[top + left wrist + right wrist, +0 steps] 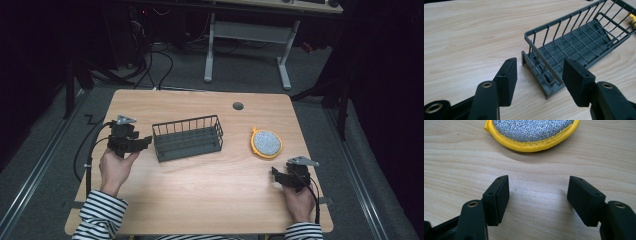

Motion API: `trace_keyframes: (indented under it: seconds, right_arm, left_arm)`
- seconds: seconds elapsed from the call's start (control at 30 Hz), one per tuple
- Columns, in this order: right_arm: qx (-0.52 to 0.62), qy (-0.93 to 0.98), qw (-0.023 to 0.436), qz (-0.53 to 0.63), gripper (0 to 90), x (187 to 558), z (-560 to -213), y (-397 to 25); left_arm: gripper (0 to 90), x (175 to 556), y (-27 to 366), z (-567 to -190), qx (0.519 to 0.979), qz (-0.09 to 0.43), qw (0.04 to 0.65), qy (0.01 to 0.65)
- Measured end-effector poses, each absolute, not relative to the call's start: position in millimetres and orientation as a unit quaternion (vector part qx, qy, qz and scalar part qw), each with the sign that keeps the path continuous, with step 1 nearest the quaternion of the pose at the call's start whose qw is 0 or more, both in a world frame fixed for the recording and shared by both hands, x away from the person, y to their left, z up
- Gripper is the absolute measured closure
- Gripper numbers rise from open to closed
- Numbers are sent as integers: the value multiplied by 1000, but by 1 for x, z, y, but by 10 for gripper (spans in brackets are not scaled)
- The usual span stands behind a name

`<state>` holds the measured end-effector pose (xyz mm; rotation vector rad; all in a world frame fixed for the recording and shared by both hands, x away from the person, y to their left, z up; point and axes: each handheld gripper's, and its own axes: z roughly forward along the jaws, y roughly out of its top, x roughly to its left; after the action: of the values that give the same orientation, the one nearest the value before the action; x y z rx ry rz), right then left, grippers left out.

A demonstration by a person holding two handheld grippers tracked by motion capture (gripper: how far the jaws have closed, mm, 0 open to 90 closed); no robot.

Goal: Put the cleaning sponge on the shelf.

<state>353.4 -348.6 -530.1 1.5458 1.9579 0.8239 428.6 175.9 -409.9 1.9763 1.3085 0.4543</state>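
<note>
A dark grey wire basket [187, 138] stands in the middle of the wooden table [200, 200]. My left gripper [145, 142] is open just left of the basket's near-left end. In the left gripper view that gripper [539, 75] has its jaws spread around the basket's end corner [541, 80], not touching it. A round scrubbing pad [266, 143], silver with a yellow rim, lies right of the basket. My right gripper [276, 173] is open near the table's front right, a short way in front of the pad [532, 132]. Nothing lies between the right gripper's [537, 195] jaws.
A small grey round cap [238, 106] sits in the table top near the far edge. Beyond the table stand a white desk frame [247, 40] and cables on the floor [155, 65]. Cables trail from both grippers off the table's sides.
</note>
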Motion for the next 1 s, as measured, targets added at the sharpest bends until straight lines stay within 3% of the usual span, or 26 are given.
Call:
trace_keyframes:
  seconds: [0.73, 1.0]
  right_arm:
    - [563, 725, 262, 299, 346, 352, -530, -346]
    - [562, 725, 261, 300, 346, 352, -530, -346]
  left_arm:
    - [482, 475, 145, -421, 783, 155, 274, 536]
    - [579, 479, 141, -426, 782, 160, 270, 538]
